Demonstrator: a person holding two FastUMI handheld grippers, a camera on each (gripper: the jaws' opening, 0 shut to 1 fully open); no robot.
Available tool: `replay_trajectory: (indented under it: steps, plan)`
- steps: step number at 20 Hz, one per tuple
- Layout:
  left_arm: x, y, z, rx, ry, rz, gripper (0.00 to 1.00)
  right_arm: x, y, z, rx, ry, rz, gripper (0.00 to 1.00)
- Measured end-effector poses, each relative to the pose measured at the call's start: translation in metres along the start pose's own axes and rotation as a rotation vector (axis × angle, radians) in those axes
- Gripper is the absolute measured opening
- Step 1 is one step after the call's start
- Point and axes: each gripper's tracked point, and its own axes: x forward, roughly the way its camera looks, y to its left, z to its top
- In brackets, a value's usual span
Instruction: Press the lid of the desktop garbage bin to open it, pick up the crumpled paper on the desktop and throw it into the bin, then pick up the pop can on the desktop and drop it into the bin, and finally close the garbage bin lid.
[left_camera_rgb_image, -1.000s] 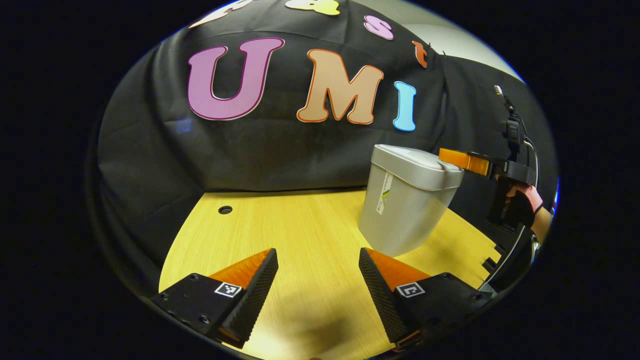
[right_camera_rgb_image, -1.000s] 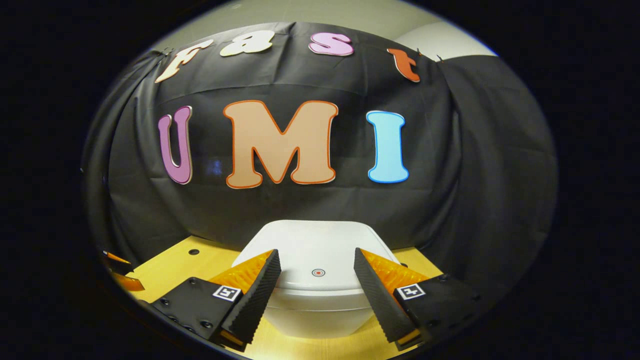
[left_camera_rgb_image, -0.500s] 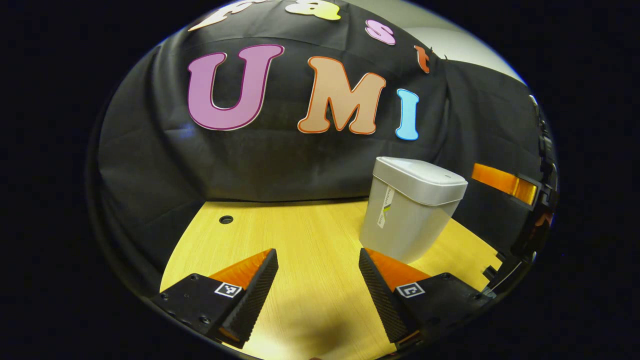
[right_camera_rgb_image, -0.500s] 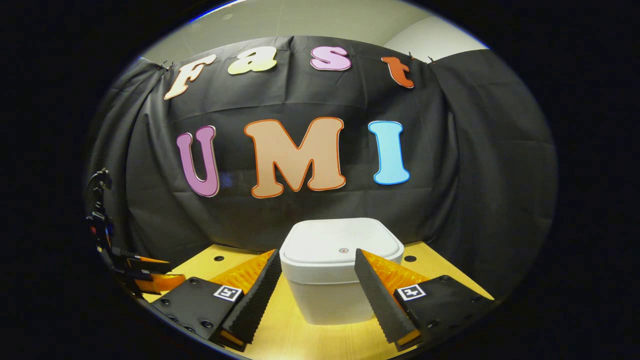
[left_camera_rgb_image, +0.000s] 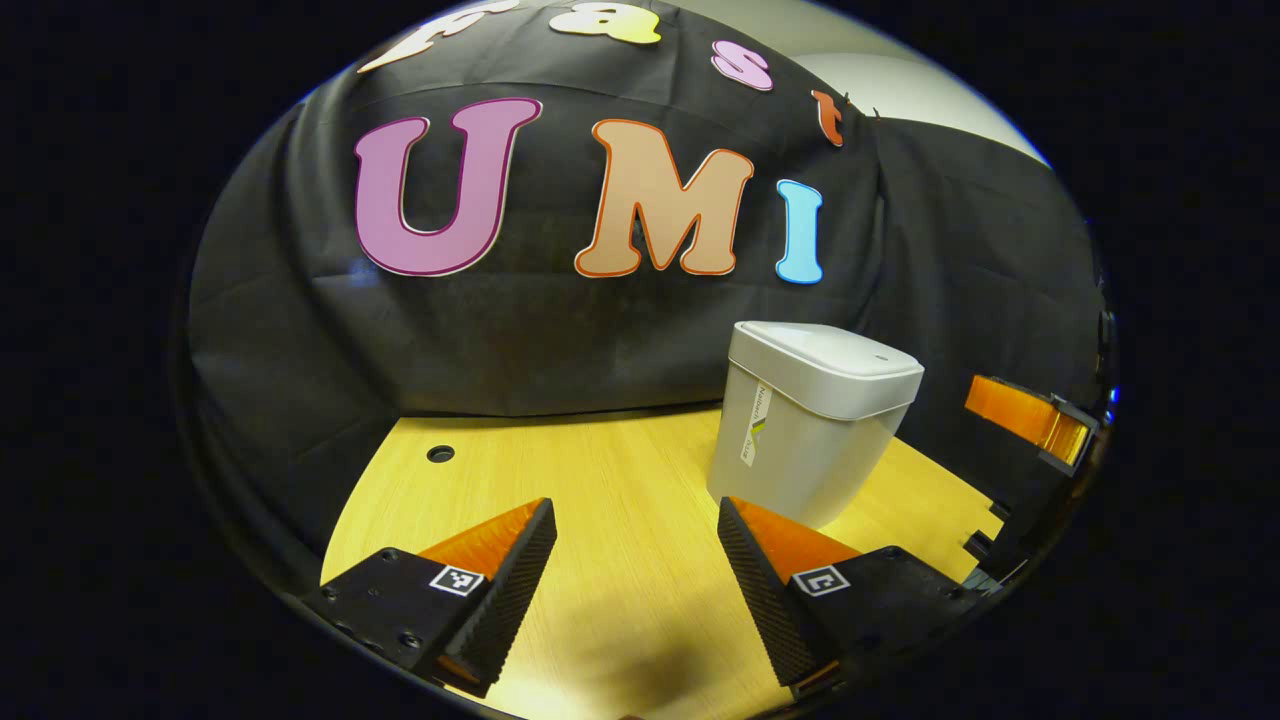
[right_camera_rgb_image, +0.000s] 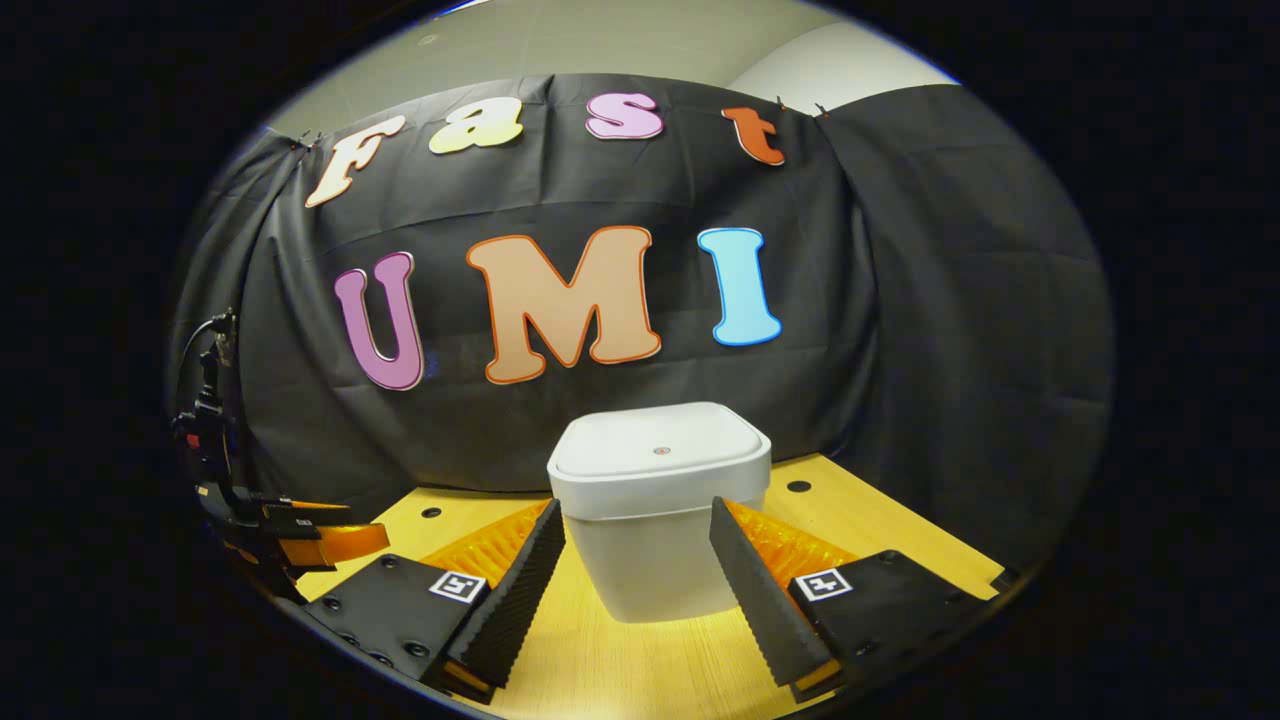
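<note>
In the left gripper view, the left tool (left_camera_rgb_image: 636, 560) sits at 6 o'clock with its two fingers spread wide apart and nothing between them but bare wooden surface (left_camera_rgb_image: 610, 470). The garbage bin (left_camera_rgb_image: 805, 425) stands upright on that surface at about 3 o'clock from the middle of the view, just beyond the tip of the finger on that side and apart from it. Its lid (left_camera_rgb_image: 828, 365) lies flat and closed on the body, and a narrow label runs down the bin's near wall. A small round hole (left_camera_rgb_image: 440, 453) is set in the surface at 9 o'clock, near the foot of the black cloth wall. At the 3 o'clock edge the right tool (left_camera_rgb_image: 1030, 420) reaches in, well apart from the bin and off to its side; from here I cannot tell how its fingers stand.

In the right gripper view, the right tool (right_camera_rgb_image: 636, 570) shows at 6 o'clock, fingers open and empty. The garbage bin (right_camera_rgb_image: 655, 530) stands straight ahead at the centre, seen in the gap between the two fingers but beyond their tips, not touched by either. The lid (right_camera_rgb_image: 660, 450) is down, with a small round mark at its middle. Two holes in the surface (right_camera_rgb_image: 860, 530) flank the bin, at 9 and 3 o'clock. The left tool (right_camera_rgb_image: 320, 540) appears at 8 o'clock, low above the surface's edge.
</note>
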Motion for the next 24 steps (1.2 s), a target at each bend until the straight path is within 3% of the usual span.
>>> replay_trajectory:
  steps: [12,24]
  plan:
    - [0.003,-0.011,-0.001,-0.002,0.002,-0.025,0.95,-0.007,-0.02,-0.004,0.005,0.007,-0.055,0.96]
    - [0.003,-0.016,-0.001,0.007,0.001,-0.054,0.96,-0.01,-0.014,-0.006,0.012,0.009,-0.067,0.96]
